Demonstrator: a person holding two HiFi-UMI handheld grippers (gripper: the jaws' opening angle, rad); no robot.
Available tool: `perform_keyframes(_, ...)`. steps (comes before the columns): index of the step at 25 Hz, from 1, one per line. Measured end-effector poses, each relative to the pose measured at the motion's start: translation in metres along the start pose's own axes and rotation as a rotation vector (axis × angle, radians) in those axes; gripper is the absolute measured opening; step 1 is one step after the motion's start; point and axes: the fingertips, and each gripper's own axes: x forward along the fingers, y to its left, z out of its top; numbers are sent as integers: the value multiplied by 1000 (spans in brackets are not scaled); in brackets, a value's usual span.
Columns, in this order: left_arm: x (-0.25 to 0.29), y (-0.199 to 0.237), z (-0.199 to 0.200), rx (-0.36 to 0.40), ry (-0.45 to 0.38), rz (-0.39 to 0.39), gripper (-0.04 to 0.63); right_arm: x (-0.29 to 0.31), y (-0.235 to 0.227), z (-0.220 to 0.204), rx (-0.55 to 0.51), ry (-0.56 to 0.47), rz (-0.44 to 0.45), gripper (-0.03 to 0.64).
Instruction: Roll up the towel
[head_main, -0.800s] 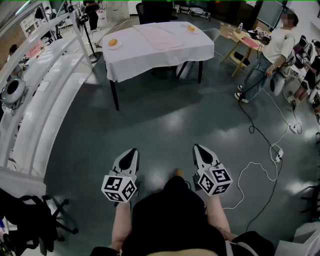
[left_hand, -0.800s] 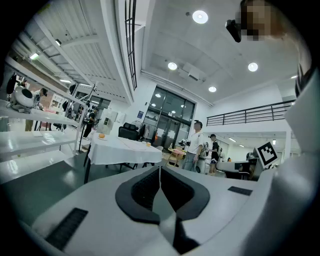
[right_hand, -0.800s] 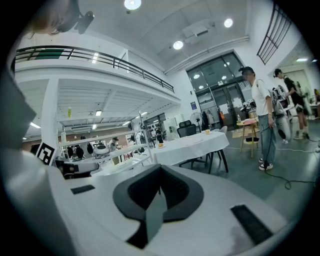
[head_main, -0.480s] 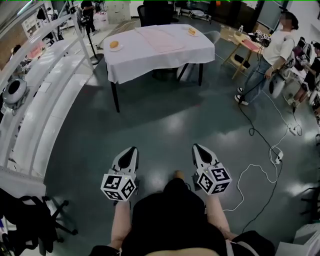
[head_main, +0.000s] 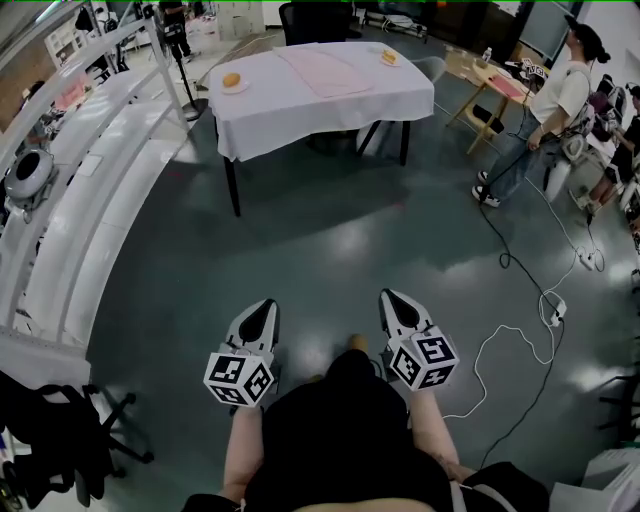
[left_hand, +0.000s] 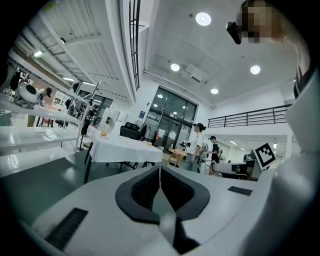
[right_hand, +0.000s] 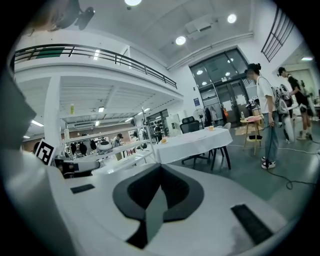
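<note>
A pink towel (head_main: 322, 71) lies flat on a white-clothed table (head_main: 290, 105) far ahead across the floor. In the head view my left gripper (head_main: 263, 305) and right gripper (head_main: 391, 297) hang close to my body, well short of the table, both pointing toward it. Both are shut with nothing between their jaws. The left gripper view shows the table (left_hand: 122, 148) small in the distance past my left gripper (left_hand: 159, 168). The right gripper view shows the table (right_hand: 192, 142) beyond my right gripper (right_hand: 160, 166).
Two plates with food (head_main: 233, 82) (head_main: 388, 58) flank the towel. A long white structure (head_main: 95, 190) lines the left. A person (head_main: 545, 115) stands at the right by a small wooden table (head_main: 490, 85). Cables (head_main: 520, 300) trail over the floor at the right. A black chair (head_main: 55, 430) sits near left.
The table and the person at the right have shifted slightly in the head view as the view moved. Both grippers stay shut and hold their places near my body.
</note>
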Motion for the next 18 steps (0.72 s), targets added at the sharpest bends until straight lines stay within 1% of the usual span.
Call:
perform_keyframes(3,-3,7,-6,-16,-2,13,15,2,4,-8,-5,22,5,5)
perform_keyframes(4,-5,11,-6,-25,-13,22,17,3,6,-11,-4,36,12,36)
perform_keyframes(5,-5,15,-3,-38,-25,28,27,5,7,-13,-2,49,21,202)
perform_keyframes(6,-4,18,-1,-54,-35,27,84,6,6,-12,0,53,25,306)
perform_keyframes(7,-1,19,2,-66,-37,20,184,7,4,-9,2,43,23,313)
perform_keyframes(8,4,20,3,-69,-31,13,266,8,1,-5,4,22,17,313)
perform_keyframes(9,9,20,4,-62,-20,6,282,9,-3,1,7,1,12,313)
perform_keyframes(11,22,19,6,-29,1,-5,282,15,-11,9,9,-26,13,313)
perform_keyframes(13,37,21,11,-6,1,-5,282,27,-20,17,1,-46,16,313)
perform_keyframes(16,68,28,15,-12,1,18,282,51,-41,29,1,-60,24,313)
perform_keyframes(18,94,32,18,-11,10,31,282,70,-61,33,14,-44,33,313)
